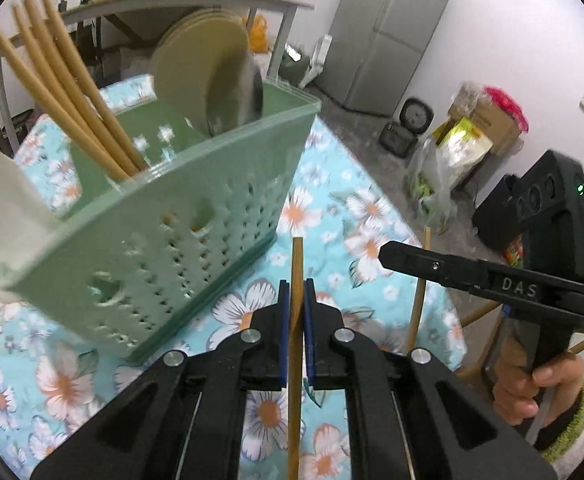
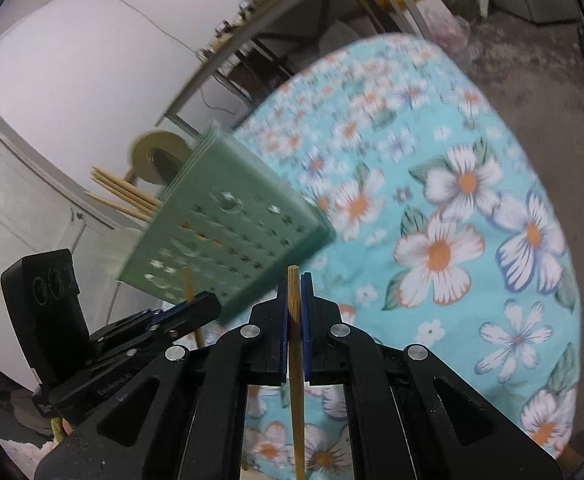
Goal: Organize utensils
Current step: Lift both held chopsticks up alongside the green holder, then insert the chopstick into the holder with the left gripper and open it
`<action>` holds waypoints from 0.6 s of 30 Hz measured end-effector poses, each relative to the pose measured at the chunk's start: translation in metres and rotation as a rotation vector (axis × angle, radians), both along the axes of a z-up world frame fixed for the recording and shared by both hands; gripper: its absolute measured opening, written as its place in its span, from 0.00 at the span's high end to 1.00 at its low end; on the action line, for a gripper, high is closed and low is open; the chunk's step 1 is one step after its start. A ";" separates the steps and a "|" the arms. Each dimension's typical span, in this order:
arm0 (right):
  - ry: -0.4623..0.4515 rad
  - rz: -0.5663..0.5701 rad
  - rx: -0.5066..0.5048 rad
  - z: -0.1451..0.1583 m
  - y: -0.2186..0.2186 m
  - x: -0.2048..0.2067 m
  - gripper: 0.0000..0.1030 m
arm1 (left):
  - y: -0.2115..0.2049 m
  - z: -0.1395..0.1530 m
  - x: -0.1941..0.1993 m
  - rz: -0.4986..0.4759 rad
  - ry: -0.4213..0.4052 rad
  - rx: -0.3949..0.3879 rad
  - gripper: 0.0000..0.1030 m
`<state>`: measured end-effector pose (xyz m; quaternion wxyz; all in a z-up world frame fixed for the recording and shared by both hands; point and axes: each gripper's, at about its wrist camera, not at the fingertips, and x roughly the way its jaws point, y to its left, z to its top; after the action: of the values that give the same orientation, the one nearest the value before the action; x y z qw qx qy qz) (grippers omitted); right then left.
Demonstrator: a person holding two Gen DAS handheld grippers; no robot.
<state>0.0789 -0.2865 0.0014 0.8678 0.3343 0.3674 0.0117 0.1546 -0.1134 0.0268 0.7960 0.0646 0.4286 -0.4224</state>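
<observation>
You've got a stiff, light, slippery chopstick (image 1: 296,280) pinched near its top in each gripper (image 1: 296,292), bottom centre of both views, right of the green holder (image 1: 196,216).

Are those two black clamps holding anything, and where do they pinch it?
Each holds one wooden chopstick. The left gripper pinches its chopstick just below the top end; the right gripper pinches its chopstick likewise.
</observation>
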 end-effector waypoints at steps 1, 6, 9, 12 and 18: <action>-0.012 0.000 -0.005 0.005 0.000 -0.001 0.96 | 0.004 0.007 -0.002 0.003 -0.006 -0.014 0.95; -0.067 -0.002 -0.016 0.024 0.001 -0.007 0.96 | 0.026 0.034 -0.009 0.024 -0.052 -0.061 0.95; -0.098 0.000 -0.016 0.033 -0.002 -0.014 0.96 | 0.041 0.050 -0.011 0.049 -0.076 -0.090 0.95; -0.120 -0.001 -0.020 0.041 -0.004 -0.018 0.96 | 0.055 0.065 -0.012 0.077 -0.100 -0.122 0.95; -0.135 -0.010 -0.018 0.046 -0.007 -0.017 0.96 | 0.083 0.111 -0.010 0.119 -0.167 -0.224 0.95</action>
<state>0.0616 -0.2932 0.0476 0.8937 0.3267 0.3065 0.0267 0.1448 -0.0303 0.1377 0.8548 -0.0153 0.3140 -0.4129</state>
